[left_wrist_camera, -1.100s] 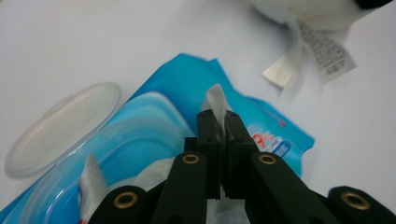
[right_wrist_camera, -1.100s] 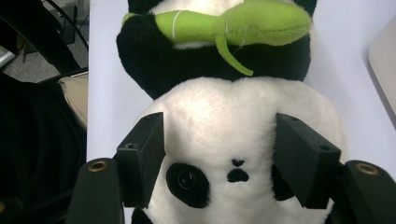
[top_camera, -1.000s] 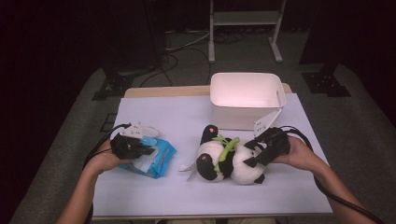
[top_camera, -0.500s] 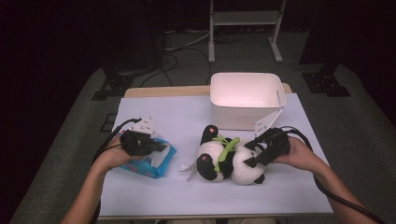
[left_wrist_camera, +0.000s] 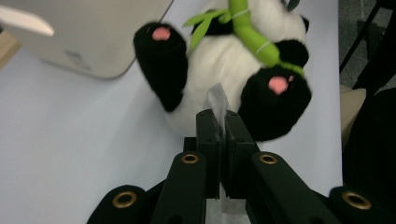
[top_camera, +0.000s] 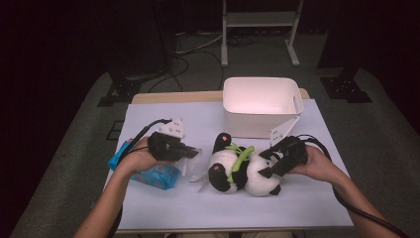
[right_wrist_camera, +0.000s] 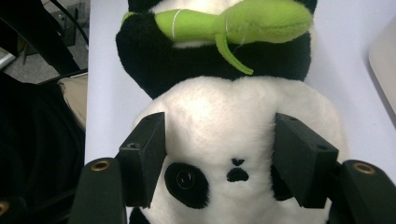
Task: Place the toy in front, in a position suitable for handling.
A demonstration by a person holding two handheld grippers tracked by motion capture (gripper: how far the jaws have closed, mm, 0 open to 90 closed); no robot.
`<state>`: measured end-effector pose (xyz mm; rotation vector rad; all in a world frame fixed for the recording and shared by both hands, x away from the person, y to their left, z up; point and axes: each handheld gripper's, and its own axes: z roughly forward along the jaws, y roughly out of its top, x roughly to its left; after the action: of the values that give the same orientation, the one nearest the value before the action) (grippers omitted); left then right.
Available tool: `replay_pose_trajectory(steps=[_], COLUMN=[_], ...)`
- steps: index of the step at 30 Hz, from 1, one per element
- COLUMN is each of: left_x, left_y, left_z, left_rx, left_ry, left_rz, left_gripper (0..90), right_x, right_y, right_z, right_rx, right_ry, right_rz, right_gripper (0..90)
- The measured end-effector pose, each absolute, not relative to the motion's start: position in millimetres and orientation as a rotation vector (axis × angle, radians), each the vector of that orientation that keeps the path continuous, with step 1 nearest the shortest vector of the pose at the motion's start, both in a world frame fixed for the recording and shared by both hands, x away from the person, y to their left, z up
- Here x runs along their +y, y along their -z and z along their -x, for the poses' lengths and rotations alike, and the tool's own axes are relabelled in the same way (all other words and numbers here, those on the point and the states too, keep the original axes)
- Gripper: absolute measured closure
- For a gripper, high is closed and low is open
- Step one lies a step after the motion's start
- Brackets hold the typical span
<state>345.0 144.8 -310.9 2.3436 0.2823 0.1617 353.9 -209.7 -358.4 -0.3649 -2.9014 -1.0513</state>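
**Panda gripped at head, wipe pinched on left**

High view: plush panda [top_camera: 242, 168] lay at centre-bottom of frame, just below the white bin [top_camera: 260, 105]. Right gripper [top_camera: 277, 161] sat on its head end. Left gripper [top_camera: 190, 152] was centre-left, above a blue wipes pack [top_camera: 148, 173].

Left gripper view: jaws clenched on a thin whitish sheet [left_wrist_camera: 217, 100], prob. a wipe; panda's feet filled upper centre.

Right gripper view: jaws spread either side of the panda's face [right_wrist_camera: 219, 140], pressing into fur. Toy looked soft, light, squashy; head or torso seemed best hold, bamboo sprig [right_wrist_camera: 233, 21] too flimsy.
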Motion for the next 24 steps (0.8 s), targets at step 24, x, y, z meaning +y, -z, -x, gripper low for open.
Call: replay_pose_trajectory(steps=[24], left_x=[41.1], left_y=[301.1], left_z=[-344.8], left_rx=[0.045], left_ry=[-0.074], left_rz=[-2.385], left_gripper=[86.4], right_x=[-216.5], right_y=[328.7], right_z=[-342.6], right_rx=[-2.907], right_ry=[1.139], right_rz=[0.347], right_gripper=[44.6])
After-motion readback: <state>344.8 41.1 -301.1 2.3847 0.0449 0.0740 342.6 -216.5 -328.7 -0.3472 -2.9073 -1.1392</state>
